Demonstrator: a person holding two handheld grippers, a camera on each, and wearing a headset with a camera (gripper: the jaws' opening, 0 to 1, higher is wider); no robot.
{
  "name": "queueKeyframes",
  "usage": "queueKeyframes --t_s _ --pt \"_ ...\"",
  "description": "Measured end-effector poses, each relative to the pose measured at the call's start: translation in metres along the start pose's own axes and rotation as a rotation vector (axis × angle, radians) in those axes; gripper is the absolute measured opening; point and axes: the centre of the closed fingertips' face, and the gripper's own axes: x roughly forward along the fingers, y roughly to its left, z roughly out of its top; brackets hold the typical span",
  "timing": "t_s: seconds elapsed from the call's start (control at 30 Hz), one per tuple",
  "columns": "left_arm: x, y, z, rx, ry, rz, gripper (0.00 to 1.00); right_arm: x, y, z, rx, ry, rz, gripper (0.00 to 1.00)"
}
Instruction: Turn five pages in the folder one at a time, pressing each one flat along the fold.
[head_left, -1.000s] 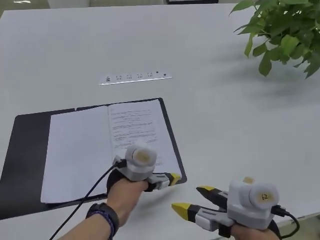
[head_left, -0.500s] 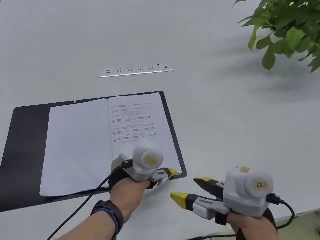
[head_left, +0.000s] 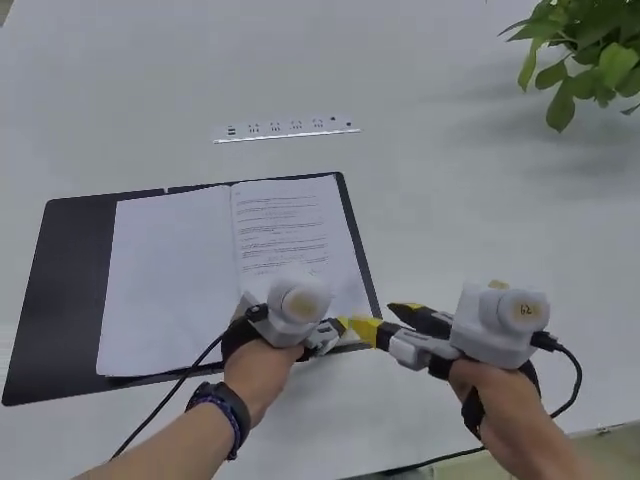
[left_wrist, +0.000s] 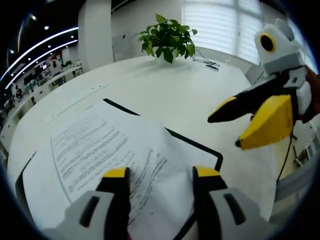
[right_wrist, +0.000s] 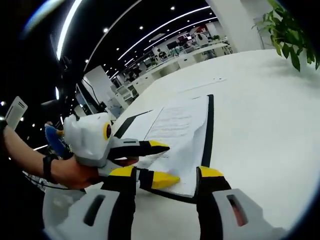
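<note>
In the head view, the folder (head_left: 60, 300) lies open on the white table (head_left: 450, 200), with a blank sheet on its left side and a printed page (head_left: 290, 230) on its right. The left gripper (head_left: 330, 333) sits at that page's near right corner. The right gripper (head_left: 382, 318) points in from the right with its yellow tips just beside the left one's, at the folder's near edge. A socket strip (head_left: 285, 128) lies beyond the folder and a plant (head_left: 590, 50) stands at the far right. In the left gripper view, the left gripper (left_wrist: 161, 172) has its jaws wide apart and clamps nothing. The printed page (left_wrist: 100, 145) bulges upward just ahead of them, with the folder's black edge (left_wrist: 200, 147) beyond. The right gripper (left_wrist: 225, 132) comes in from the right, also parted, and the plant (left_wrist: 167, 37) stands far back. In the right gripper view, the right gripper (right_wrist: 166, 172) is spread and holds nothing. The left gripper (right_wrist: 171, 163) straddles the page's (right_wrist: 180, 125) near corner, one jaw above it and one below. I cannot tell whether either jaw touches the paper. The folder (right_wrist: 209, 125) stretches away behind.
</note>
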Motion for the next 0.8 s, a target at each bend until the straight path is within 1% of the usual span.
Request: queueKeyframes --t_s 0.03,0.1,0.23,0.3,0.4,0.57,0.63,0.73,0.8 --pt "0.0 0.0 0.0 -0.002 -0.001 -0.003 0.49 0.004 -0.003 0.004 0.017 -0.013 0.0 0.45" --pt "0.0 0.001 0.0 -0.005 -0.007 -0.006 0.49 0.016 -0.008 0.012 0.034 -0.023 0.002 0.44" --pt "-0.001 0.002 0.0 -0.007 -0.015 -0.006 0.48 0.039 -0.016 0.021 0.057 -0.021 0.02 0.45" --pt "-0.002 0.002 -0.001 -0.007 -0.018 -0.004 0.47 0.05 -0.018 0.022 0.077 -0.015 0.037 0.45" --pt "-0.003 0.003 -0.001 -0.008 -0.024 -0.006 0.47 0.06 -0.021 0.018 0.1 0.005 0.043 0.45" --pt "-0.005 0.003 -0.002 -0.023 -0.017 -0.013 0.47 0.063 -0.016 0.016 0.121 0.009 0.065 0.42" --pt "-0.006 0.0 -0.002 -0.037 -0.014 -0.032 0.51 0.061 -0.015 0.013 0.124 0.011 0.072 0.39" --pt "-0.008 -0.006 -0.003 -0.048 -0.006 -0.049 0.58 0.055 -0.018 0.01 0.143 -0.01 0.06 0.35" --pt "-0.011 -0.012 -0.007 -0.028 0.027 -0.069 0.62 0.051 -0.019 0.009 0.159 -0.021 0.061 0.29"
